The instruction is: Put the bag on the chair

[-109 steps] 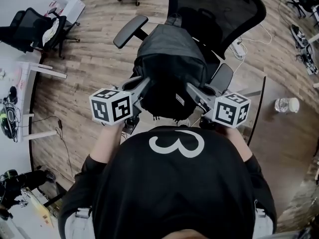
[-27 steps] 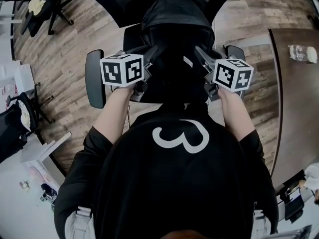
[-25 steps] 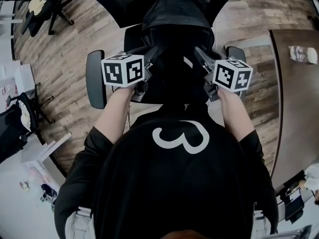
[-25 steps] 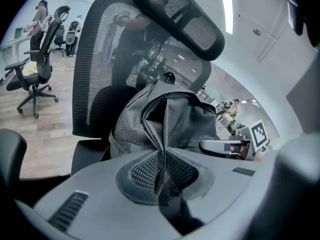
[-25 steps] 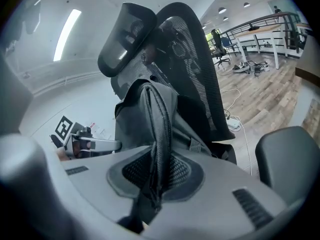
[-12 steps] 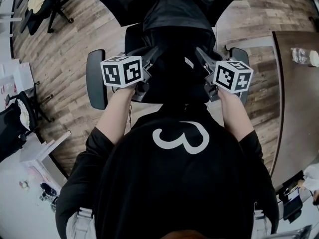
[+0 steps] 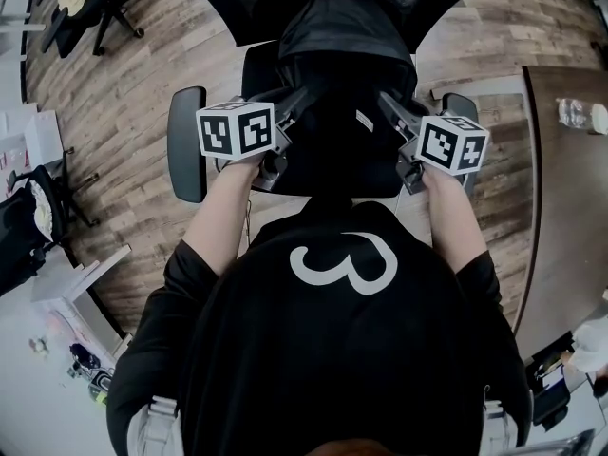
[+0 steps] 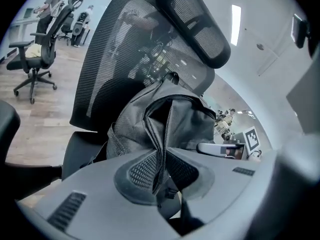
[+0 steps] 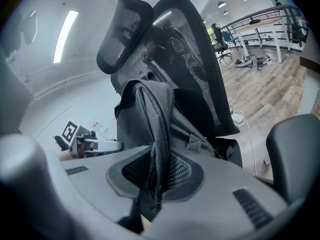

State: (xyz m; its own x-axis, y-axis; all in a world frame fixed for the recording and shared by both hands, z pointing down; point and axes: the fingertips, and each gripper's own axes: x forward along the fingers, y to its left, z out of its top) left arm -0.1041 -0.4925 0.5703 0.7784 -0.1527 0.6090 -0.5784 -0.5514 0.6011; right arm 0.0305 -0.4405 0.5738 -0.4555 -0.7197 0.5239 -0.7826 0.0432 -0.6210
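Bag hanging upright over the chair, pinched from both sides.
My left tool [image 7: 296, 101] and right tool [image 7: 388, 104] each clamp a fold of the bag [image 7: 344, 65]. It stands between them, just beyond both, in front of the chair [image 7: 186, 145] backrest, so I judge the next move is straight down.

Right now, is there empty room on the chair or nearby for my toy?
The black mesh office chair is crowded: the grey fabric bag covers its seat, leaving thin strips by the armrests. Free patches: the brown table this side of the clear bottle, and wooden floor left of the chair.
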